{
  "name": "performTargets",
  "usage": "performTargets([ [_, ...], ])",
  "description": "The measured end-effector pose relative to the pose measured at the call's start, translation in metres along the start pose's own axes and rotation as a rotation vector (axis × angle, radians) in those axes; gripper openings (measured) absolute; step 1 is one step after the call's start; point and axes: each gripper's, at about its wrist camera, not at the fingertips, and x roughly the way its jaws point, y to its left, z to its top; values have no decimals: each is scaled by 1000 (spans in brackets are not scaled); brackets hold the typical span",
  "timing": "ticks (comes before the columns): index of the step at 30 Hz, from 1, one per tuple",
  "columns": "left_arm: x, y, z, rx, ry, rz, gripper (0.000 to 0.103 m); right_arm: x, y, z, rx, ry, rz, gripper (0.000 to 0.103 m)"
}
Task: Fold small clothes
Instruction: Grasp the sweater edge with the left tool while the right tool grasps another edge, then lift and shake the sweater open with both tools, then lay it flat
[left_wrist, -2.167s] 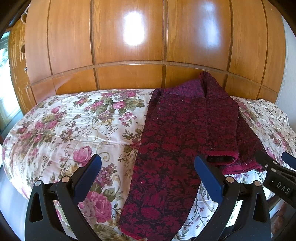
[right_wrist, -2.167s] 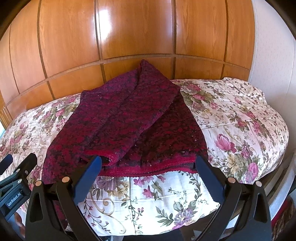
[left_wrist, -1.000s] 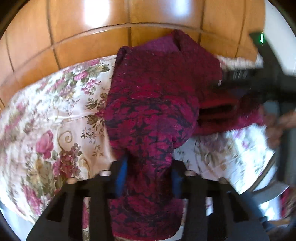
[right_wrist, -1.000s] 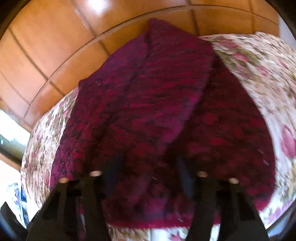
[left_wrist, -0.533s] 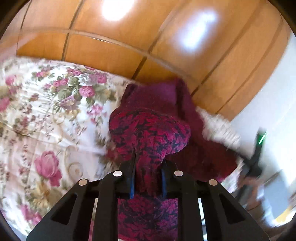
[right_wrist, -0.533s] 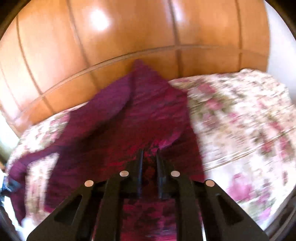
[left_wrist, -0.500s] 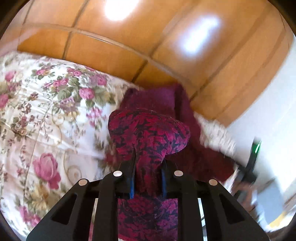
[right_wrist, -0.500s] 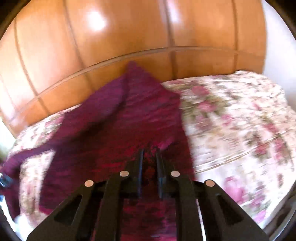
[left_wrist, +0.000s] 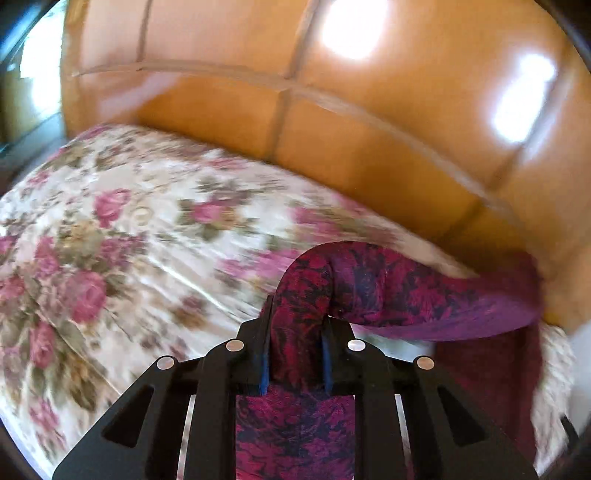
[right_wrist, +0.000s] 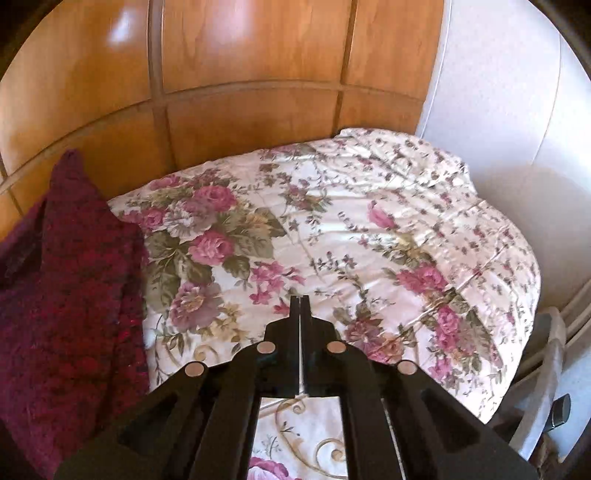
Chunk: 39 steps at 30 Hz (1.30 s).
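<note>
A dark red floral knit garment (left_wrist: 406, 291) rises from the bed in a humped fold, and my left gripper (left_wrist: 295, 317) is shut on it, with cloth bunched between the fingers and hanging below them. The rest trails off to the right toward the wooden panel. In the right wrist view the same garment (right_wrist: 62, 277) lies heaped at the left edge of the bed. My right gripper (right_wrist: 299, 299) hovers over bare bedcover to the right of it, its jaws together with nothing between them.
The bed's floral cover (right_wrist: 369, 229) spreads under both grippers and is blurred in the left wrist view (left_wrist: 129, 229). A glossy wooden panel (right_wrist: 240, 74) stands behind the bed. A white wall (right_wrist: 498, 92) and a grey frame (right_wrist: 550, 369) border the right.
Both grippers shut on the garment. The left one then swung left, dragging the cloth with it. The right one no longer has cloth in it and has swung right over bare cover.
</note>
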Motion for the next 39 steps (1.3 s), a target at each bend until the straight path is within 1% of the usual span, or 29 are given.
performTargets([
  [1,12,4,4,-13,16,33,20,-2,2,-2,-7,2,16,35],
  [2,21,14,7,-38,35,70,24,-3,5,-5,-12,4,31,61],
  [3,33,17,7,-61,60,94,28,-9,9,-10,-14,-4,54,65],
  [4,38,17,8,-60,67,104,30,-14,15,-13,-18,-10,72,65],
  [5,39,15,7,-47,54,124,45,-20,24,-18,-32,-4,107,66],
  [6,37,14,5,-39,38,137,64,-24,33,-22,-43,8,140,69],
  [7,30,11,2,-34,1,153,72,-28,42,-26,-54,19,178,76],
  [8,26,10,1,-33,-20,158,78,-37,57,-32,-82,31,225,78],
  [9,16,6,-3,-22,-53,163,78,-43,68,-36,-111,33,251,79],
  [10,7,2,-8,-2,-75,152,78,-51,83,-41,-146,31,280,83],
  [11,1,-1,-9,10,-89,142,78,-61,103,-49,-186,32,327,91],
  [12,-11,-6,-17,27,-120,125,78,-69,121,-56,-220,46,376,94],
  [14,-25,-14,-30,52,-138,73,80,-78,159,-76,-315,89,432,94],
  [15,-32,-19,-40,70,-131,17,80,-81,180,-90,-389,108,436,93],
  [16,-37,-23,-52,88,-113,-44,80,-82,191,-99,-439,113,428,82],
  [17,-39,-26,-58,103,-94,-80,80,-82,207,-115,-525,119,393,53],
  [18,-40,-30,-71,137,-55,-137,80,-79,215,-126,-591,127,343,41],
  [19,-41,-33,-82,161,-31,-171,80,-77,219,-135,-647,128,296,33],
  [20,-42,-36,-92,181,-9,-200,80,-78,217,-138,-664,116,291,21],
  [23,-46,-41,-124,220,73,-311,80,-89,195,-127,-676,74,273,14],
  [25,-48,-40,-142,202,124,-394,80,-97,175,-110,-645,27,248,14],
  [27,-48,-39,-155,168,171,-462,80,-104,144,-82,-592,-43,168,14],
  [30,-53,-45,-175,175,208,-508,80,-92,102,-41,-505,-95,32,14],
  [32,-53,-51,-183,192,228,-522,80,-67,72,-7,-433,-112,-81,14],
  [34,-52,-58,-189,200,260,-540,80,-43,53,16,-376,-105,-149,14],
  [36,-49,-64,-192,208,288,-540,80,-17,35,41,-299,-82,-199,25],
  [37,-47,-66,-193,205,298,-539,80,-8,27,51,-257,-92,-208,43],
  [38,-45,-69,-194,197,320,-550,79,-7,22,56,-227,-105,-201,68],
  [39,-44,-70,-195,191,334,-561,75,-8,18,59,-194,-119,-193,74],
])
